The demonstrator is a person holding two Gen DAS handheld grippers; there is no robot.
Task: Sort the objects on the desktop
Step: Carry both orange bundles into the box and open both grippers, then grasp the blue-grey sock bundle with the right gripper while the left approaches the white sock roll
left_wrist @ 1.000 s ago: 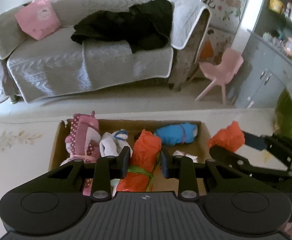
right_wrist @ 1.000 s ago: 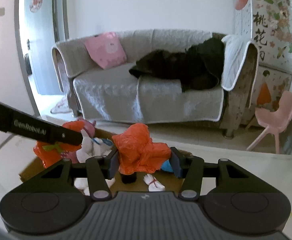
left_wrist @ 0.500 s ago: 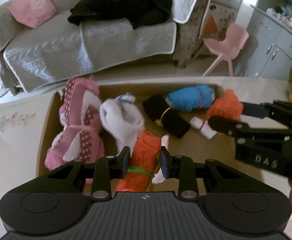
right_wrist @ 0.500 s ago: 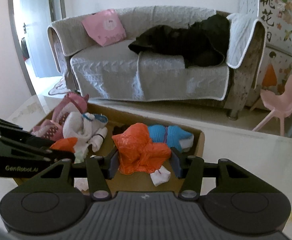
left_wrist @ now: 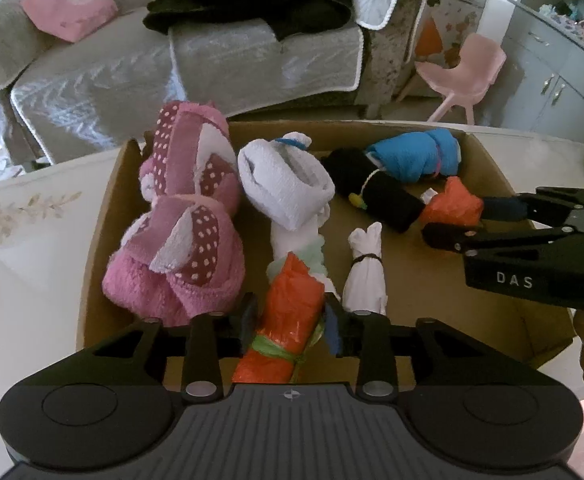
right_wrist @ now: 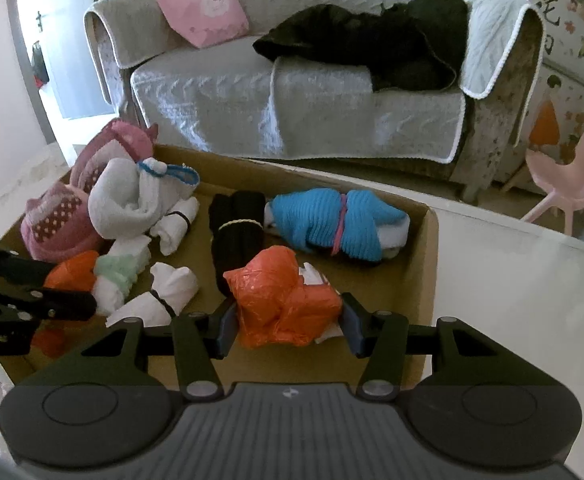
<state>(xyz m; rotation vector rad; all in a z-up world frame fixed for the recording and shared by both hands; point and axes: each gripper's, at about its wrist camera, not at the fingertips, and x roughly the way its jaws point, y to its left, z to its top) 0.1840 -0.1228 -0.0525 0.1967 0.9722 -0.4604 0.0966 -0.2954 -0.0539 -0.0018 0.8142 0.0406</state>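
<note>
So the box (left_wrist: pixel 104 216) sits on the table (left_wrist: pixel 32 280), full of sock rolls. Left tongs (left_wrist: pixel 290 318) have just been opening, jaws loose either side of the green-tied orange roll (left_wrist: pixel 288 320) low in the box. Right tongs (right_wrist: pixel 288 322) squeeze the orange bundle (right_wrist: pixel 282 298) by the box's near right corner.
</note>
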